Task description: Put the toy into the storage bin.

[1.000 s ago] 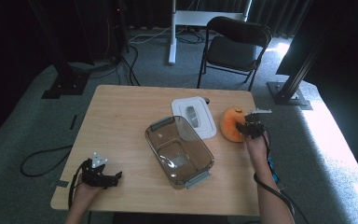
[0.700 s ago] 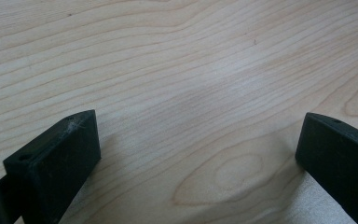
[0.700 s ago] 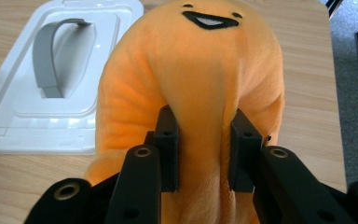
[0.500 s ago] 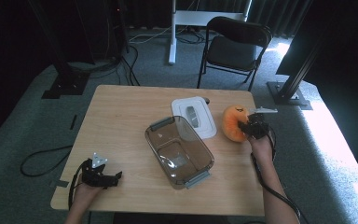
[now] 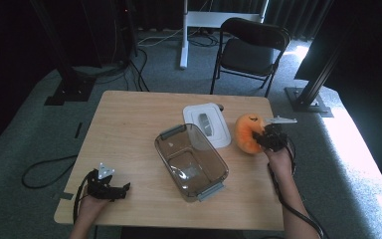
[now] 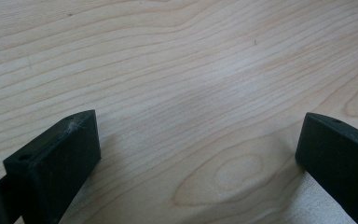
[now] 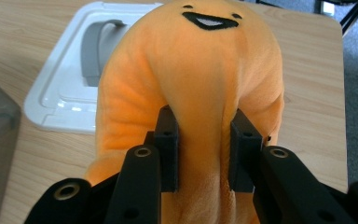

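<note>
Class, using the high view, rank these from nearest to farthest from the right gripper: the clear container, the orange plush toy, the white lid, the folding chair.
1. orange plush toy, clamped in the right gripper.
2. white lid, just left of the toy.
3. clear container, at table centre.
4. folding chair, beyond the table.

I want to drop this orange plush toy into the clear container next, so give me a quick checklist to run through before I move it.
1. Grip: right gripper pinches a fold of the orange plush toy between both pads: ok.
2. Toy lifted free of the table: cannot tell.
3. Clear container is open, its white lid lying apart beside it: ok.
4. Container interior looks empty: ok.
5. Path from toy to container has nothing in the way: ok.
6. Left gripper rests open at the near table edge, far from the container: ok.
</note>
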